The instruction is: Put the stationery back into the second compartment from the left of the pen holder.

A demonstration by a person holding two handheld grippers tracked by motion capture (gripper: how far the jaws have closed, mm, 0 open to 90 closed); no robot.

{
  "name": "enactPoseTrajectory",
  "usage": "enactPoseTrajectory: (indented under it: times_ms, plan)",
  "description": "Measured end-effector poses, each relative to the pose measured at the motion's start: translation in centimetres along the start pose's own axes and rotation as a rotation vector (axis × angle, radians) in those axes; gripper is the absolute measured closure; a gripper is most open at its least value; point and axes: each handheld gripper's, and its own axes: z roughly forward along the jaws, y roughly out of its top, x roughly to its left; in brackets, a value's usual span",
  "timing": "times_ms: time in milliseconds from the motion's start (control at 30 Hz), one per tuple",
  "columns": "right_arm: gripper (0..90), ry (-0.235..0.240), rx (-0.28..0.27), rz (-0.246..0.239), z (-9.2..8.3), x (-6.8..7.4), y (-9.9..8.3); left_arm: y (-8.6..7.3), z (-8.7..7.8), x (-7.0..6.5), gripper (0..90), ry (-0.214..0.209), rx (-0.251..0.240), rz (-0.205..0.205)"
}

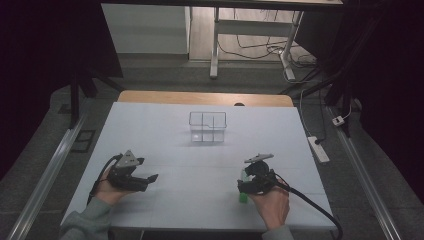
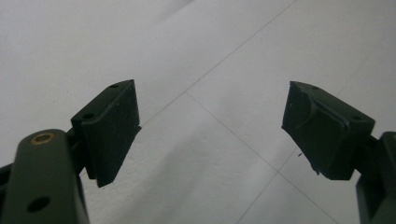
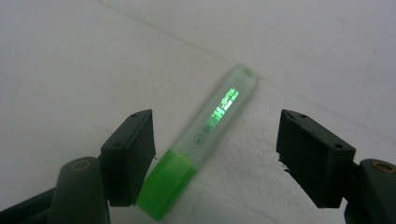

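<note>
A green highlighter [image 3: 205,144] lies flat on the white desk [image 1: 200,165], at about five o'clock on it in the high view, its green cap end toward the camera in the right gripper view. The right gripper [image 3: 215,154] hangs over it with jaws wide, one on each side, neither touching it. At about eight o'clock the left gripper [image 2: 210,130] is spread wide over bare desk, holding nothing. A clear divided box [image 1: 207,127] stands toward twelve o'clock, well apart from both.

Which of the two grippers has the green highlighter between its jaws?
The right gripper: its open jaws straddle the green highlighter lying on the table. The left gripper has bare table between its jaws.
</note>
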Motion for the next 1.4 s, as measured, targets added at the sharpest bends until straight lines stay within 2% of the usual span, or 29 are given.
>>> enactPoseTrajectory:
  times_ms: [167, 267, 300, 433, 500, 667, 733, 933, 1100, 1133, 1167, 1400]
  plan:
    - [30.9, 0.035, 0.04, 0.023, 1.0, 1.1, -0.3, 0.0, 0.2, -0.1, 18.9, -0.003, 0.007, 0.006]
    - [33.2, 0.011, 0.071, 0.021, 1.4, 1.4, -0.5, 0.0, 0.1, -0.2, 18.9, -0.002, 0.008, 0.013]
    - [34.8, -0.014, 0.085, 0.012, 1.6, 1.4, -0.5, 0.0, 0.2, -0.2, 18.9, -0.002, 0.007, 0.014]
    - [43.3, -0.001, 0.097, 0.025, 1.9, 1.6, -0.6, 0.0, 0.3, -0.2, 18.8, -0.004, 0.012, 0.019]
    - [46.0, -0.016, 0.119, 0.029, 2.2, 1.7, -0.7, 0.0, 0.3, -0.3, 18.8, -0.006, 0.013, 0.023]
    - [48.9, -0.035, 0.115, 0.034, 2.5, 2.0, -0.8, 0.0, 0.4, -0.3, 18.8, -0.006, 0.019, 0.028]
    - [50.2, -0.035, 0.121, 0.058, 2.5, 2.0, -0.8, 0.0, 0.5, -0.3, 18.8, -0.006, 0.02, 0.031]
    - [52.5, -0.051, 0.113, 0.091, 2.6, 2.0, -0.9, 0.0, 0.5, -0.4, 18.8, -0.002, 0.023, 0.034]
    - [61.5, -0.068, 0.116, 0.117, 2.6, 1.9, -1.0, 0.0, 0.5, -0.4, 18.8, 0.0, 0.027, 0.036]
    - [61.5, -0.068, 0.116, 0.117, 2.6, 1.9, -1.0, 0.0, 0.5, -0.3, 18.8, 0.0, 0.027, 0.036]
    - [66.3, -0.056, 0.123, 0.125, 2.6, 1.8, -0.9, 0.0, 0.5, -0.3, 18.8, 0.0, 0.027, 0.036]
    - [66.7, -0.031, 0.136, 0.123, 2.7, 1.5, -0.7, -0.1, 0.6, -0.4, 18.8, -0.002, 0.032, 0.039]
